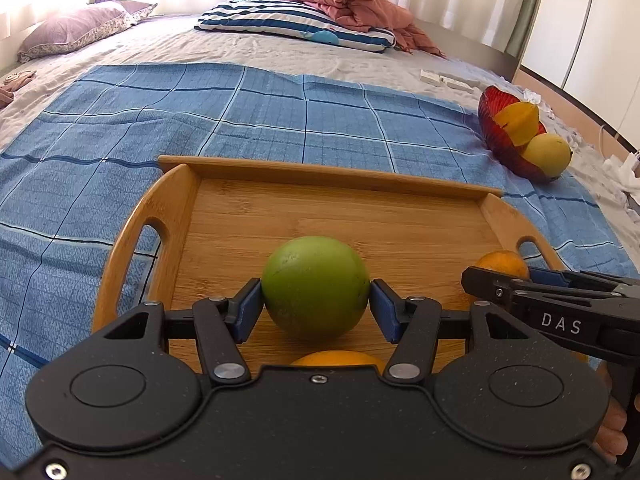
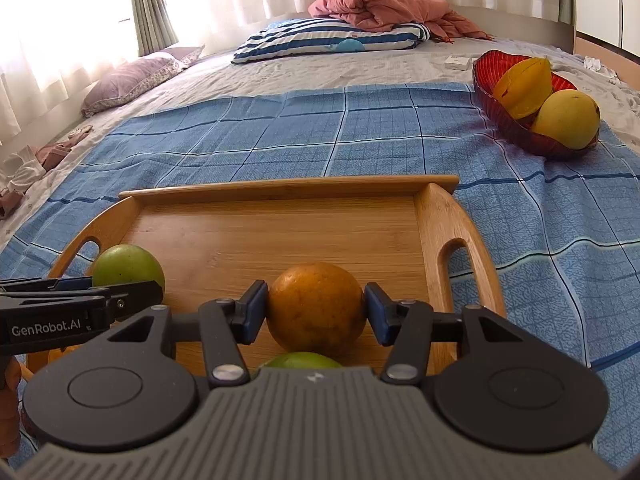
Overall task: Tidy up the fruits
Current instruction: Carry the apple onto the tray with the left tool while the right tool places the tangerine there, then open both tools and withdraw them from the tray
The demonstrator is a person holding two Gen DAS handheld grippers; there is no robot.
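Both grippers are over the wooden tray (image 1: 340, 208), and each has a fruit. The left gripper (image 1: 316, 308) has its blue-padded fingers (image 1: 250, 308) pressed on either side of a green round fruit (image 1: 316, 286), closed down to the fruit's width; the fruit sits low over the tray's floor, and whether it rests on the wood or hangs just clear I cannot tell. Just below it, at the gripper's body, the top of a second orange (image 1: 336, 358) peeks out.

Over to the right wrist view: the right gripper (image 2: 316, 310) has its fingers (image 2: 376, 312) clamped on an orange (image 2: 316, 308), one pad on each flank, again low over the tray (image 2: 280, 216) near its right handle. Beneath that orange the curve of a second green fruit (image 2: 300, 360) shows at the gripper's edge. The left gripper reaches in from the left of this view, its green fruit (image 2: 128, 266) near the tray's left handle.

The tray lies on a blue checked cloth (image 1: 240, 112) spread on the bed (image 1: 160, 44). Off to the right, well apart from the tray, a red glass bowl (image 2: 492, 108) sits on the cloth's edge, holding a starfruit (image 2: 522, 88) and a yellow mango (image 2: 568, 118). At the far end of the bed lie a striped pillow (image 2: 328, 42) and a bundled pink blanket (image 2: 384, 6).
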